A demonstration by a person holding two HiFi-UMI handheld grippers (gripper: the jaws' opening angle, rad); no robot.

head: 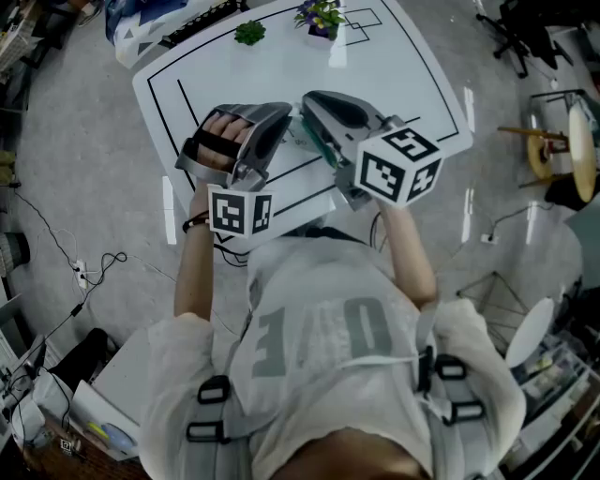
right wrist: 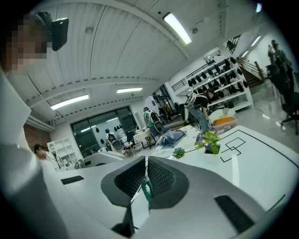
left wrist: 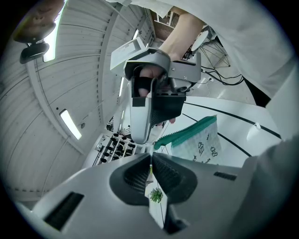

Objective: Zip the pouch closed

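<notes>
A white patterned pouch (left wrist: 200,144) with a green zipper (left wrist: 187,132) hangs between my two grippers above the white table (head: 394,66). In the head view only a green sliver of the pouch (head: 319,146) shows under the right gripper. My left gripper (left wrist: 150,171) is shut on a thin edge of the pouch at one end. My right gripper (right wrist: 145,180) faces it, shut on the green zipper pull (right wrist: 147,190). In the head view the left gripper (head: 284,120) and the right gripper (head: 307,111) almost meet tip to tip.
A pot of purple flowers (head: 321,17) and a small green succulent (head: 249,33) stand at the table's far side, among black marking lines. Cables (head: 89,272) lie on the floor at left. Chairs and stands (head: 553,141) crowd the right.
</notes>
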